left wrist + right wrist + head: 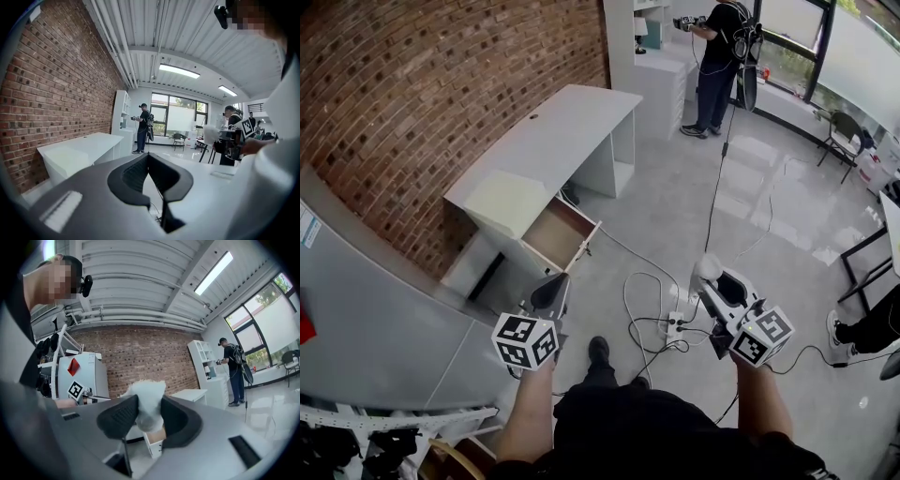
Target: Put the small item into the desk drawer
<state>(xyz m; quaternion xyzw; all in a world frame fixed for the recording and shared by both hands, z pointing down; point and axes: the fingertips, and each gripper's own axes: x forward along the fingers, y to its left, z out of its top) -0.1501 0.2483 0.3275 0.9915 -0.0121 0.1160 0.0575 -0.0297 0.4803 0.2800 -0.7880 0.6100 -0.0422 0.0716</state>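
Small white item [145, 391] sits half hidden inside the right gripper [150, 408].

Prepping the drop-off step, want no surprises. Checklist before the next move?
1. Small white item clamped in right tool: ok.
2. Desk drawer pulled open: ok.
3. Room in the drawer: ok, its visible floor is bare.
4. Left tool empty, tips together: ok.
5. Right tool over the drawer: not ok, it hangs over the floor, short of the desk.
6. Walking path free: not ok, cables and a power strip lie on the floor ahead.
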